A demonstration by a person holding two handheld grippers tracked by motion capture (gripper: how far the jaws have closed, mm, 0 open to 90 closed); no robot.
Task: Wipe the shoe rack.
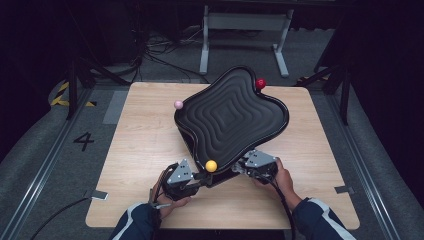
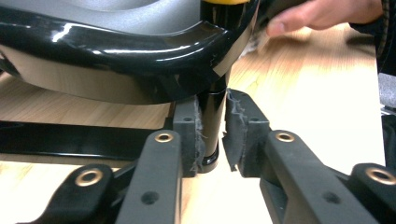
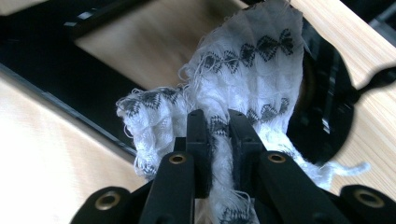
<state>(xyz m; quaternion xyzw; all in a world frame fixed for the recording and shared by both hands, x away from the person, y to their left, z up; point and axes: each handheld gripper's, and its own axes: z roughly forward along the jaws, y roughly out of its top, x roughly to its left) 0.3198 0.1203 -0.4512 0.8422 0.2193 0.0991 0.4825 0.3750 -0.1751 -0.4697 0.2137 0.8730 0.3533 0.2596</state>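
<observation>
A wavy black ribbed tray (image 1: pixel 227 115) is held tilted above the light wooden table (image 1: pixel 140 150) by the left hand-held gripper (image 1: pixel 200 176) and the right hand-held gripper (image 1: pixel 239 167).

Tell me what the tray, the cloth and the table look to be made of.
Tray: glossy black rim with sharp highlights, matte ridged centre; likely plastic. Cloth: thin white woven fabric with a black pattern and frayed edges, probably cotton. Table: pale wood-grain surface, smooth; wood or laminate, cannot tell which.
</observation>
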